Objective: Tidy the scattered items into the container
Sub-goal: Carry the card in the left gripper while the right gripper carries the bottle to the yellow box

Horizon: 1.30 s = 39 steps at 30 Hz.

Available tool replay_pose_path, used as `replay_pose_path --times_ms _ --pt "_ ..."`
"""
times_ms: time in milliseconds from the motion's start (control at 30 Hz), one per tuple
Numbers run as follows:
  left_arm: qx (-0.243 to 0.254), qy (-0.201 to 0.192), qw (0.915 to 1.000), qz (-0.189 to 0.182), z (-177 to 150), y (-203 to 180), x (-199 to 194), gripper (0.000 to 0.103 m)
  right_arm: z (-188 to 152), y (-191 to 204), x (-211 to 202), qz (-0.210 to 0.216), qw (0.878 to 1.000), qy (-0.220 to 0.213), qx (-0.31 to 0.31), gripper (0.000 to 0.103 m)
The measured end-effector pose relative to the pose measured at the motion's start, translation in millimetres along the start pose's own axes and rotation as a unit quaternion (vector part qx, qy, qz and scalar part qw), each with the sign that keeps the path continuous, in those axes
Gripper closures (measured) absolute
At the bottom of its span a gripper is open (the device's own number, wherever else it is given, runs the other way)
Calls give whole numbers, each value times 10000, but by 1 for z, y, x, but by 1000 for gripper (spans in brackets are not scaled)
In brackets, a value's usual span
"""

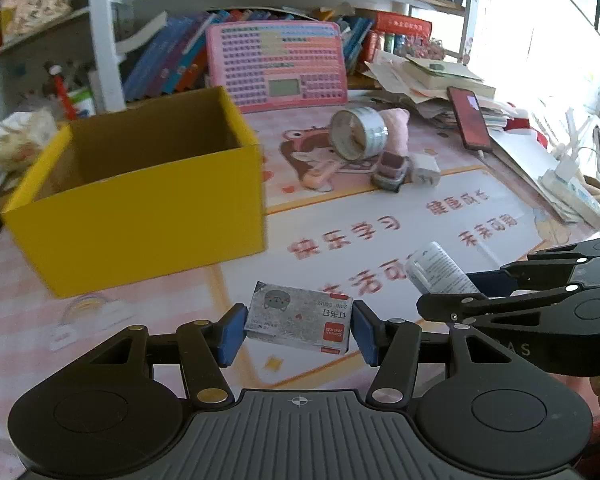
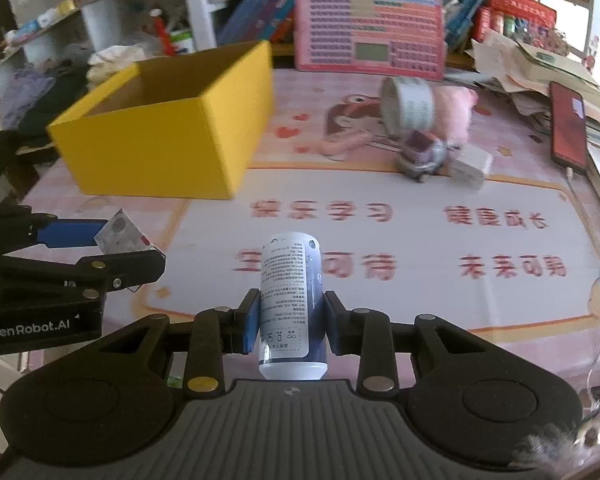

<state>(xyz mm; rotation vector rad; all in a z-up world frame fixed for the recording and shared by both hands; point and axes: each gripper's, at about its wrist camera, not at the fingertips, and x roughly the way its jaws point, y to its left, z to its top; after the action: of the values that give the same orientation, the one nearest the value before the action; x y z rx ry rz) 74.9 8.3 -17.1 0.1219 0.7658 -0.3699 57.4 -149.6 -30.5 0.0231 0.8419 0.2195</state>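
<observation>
Your left gripper (image 1: 298, 330) grasps a staple box (image 1: 300, 322); your right gripper (image 2: 290, 326) grasps a white bottle (image 2: 291, 304). Both sit above the pink desk mat (image 2: 420, 240). Yellow box (image 2: 172, 136) stands beyond, open; cluttered bookshelf (image 1: 172, 56) behind.

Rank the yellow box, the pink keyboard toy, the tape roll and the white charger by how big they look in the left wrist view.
1. Yellow box, though it sits nearest the camera.
2. Pink keyboard toy.
3. Tape roll.
4. White charger.
</observation>
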Motion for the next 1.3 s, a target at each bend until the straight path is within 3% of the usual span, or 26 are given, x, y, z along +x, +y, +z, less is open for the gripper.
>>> replay_pose_path --times_ms 433,1000,1300 --pt "-296 31 9993 214 -52 49 -46 48 -32 78 1 286 9994 184 -41 72" --pt "-635 -316 9974 149 -56 94 -65 48 -13 125 7 254 9979 40 -592 72" --pt "-1077 -624 9922 118 -47 121 -75 48 19 143 11 329 9943 -114 -1008 72"
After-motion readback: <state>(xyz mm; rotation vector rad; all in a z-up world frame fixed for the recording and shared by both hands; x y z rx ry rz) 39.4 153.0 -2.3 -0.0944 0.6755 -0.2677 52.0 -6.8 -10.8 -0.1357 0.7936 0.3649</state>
